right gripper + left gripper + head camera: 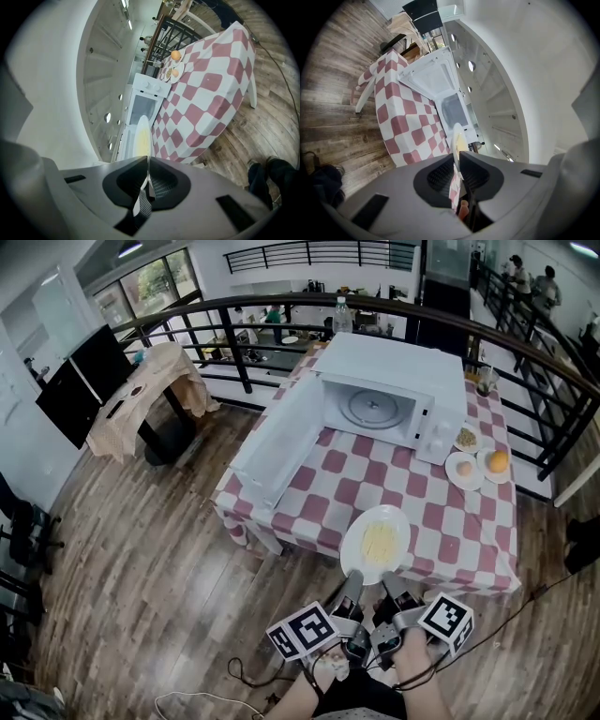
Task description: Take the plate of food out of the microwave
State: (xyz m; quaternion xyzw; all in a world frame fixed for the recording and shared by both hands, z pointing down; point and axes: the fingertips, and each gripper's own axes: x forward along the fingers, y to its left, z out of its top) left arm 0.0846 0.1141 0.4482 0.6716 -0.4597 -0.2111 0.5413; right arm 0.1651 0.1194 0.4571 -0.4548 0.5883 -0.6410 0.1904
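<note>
Checkered table (pixel 441 521): left gripper (pixel 351 579), right gripper (pixel 390 582) clamped on plate (pixel 352 554) rim (yellow food (pixel 378 542) indistinct); microwave (pixel 384 395) open.

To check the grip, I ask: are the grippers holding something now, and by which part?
Yes. The left gripper and the right gripper both hold the plate of food, each shut on its near rim, side by side.

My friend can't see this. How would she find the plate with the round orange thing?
Look for the white microwave on the checkered table. Three small plates sit right of it. Her plate is the farthest right, by the table's edge, the only one carrying something bright orange.
</note>
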